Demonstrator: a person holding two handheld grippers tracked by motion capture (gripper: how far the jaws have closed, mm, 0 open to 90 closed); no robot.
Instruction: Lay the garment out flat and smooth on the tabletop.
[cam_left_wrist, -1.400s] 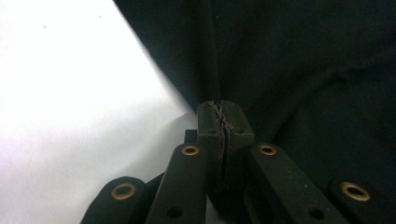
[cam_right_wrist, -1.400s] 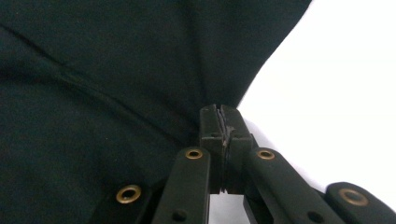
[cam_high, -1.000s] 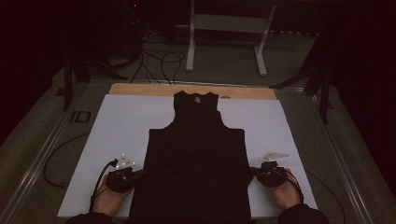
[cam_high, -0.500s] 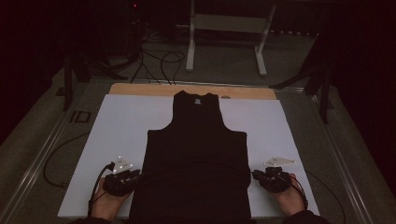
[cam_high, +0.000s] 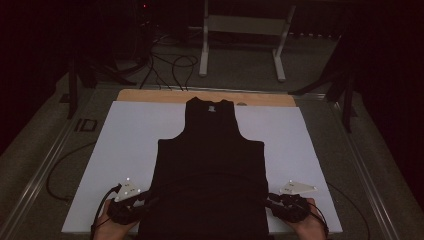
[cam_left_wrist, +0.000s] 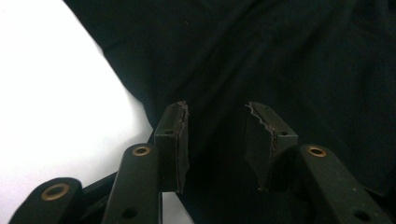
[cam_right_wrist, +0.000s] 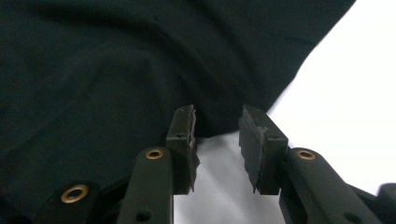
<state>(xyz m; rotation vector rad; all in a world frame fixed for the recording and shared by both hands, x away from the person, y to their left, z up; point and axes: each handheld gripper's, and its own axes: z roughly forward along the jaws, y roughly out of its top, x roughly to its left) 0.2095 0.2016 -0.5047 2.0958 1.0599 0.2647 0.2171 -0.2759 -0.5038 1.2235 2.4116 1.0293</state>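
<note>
A black sleeveless top (cam_high: 210, 170) lies flat on the white sheet (cam_high: 125, 145), neck toward the far side. My left gripper (cam_high: 146, 201) sits at its near left corner. Its jaws have just been opening and stand apart over the dark cloth (cam_left_wrist: 261, 56), with the fingertips (cam_left_wrist: 173, 122) free of it; the left gripper (cam_left_wrist: 217, 112) is open. My right gripper (cam_high: 269, 200) sits at the near right corner. Its jaws have also just been opening. The right gripper (cam_right_wrist: 217, 116) is open over the bare sheet (cam_right_wrist: 345, 93), with the cloth's edge (cam_right_wrist: 140, 65) just beyond its tips.
The sheet covers a wooden table top (cam_high: 150, 95) with metal rails (cam_high: 50, 160) at both sides. Beyond the table stand a metal frame (cam_high: 204, 45) and loose cables (cam_high: 170, 65) on the floor. A small black item (cam_high: 86, 125) lies left of the sheet.
Both grippers have drawn back toward the near edge of the table. Their jaws, closed at the top's lower corners before, now stand apart.
</note>
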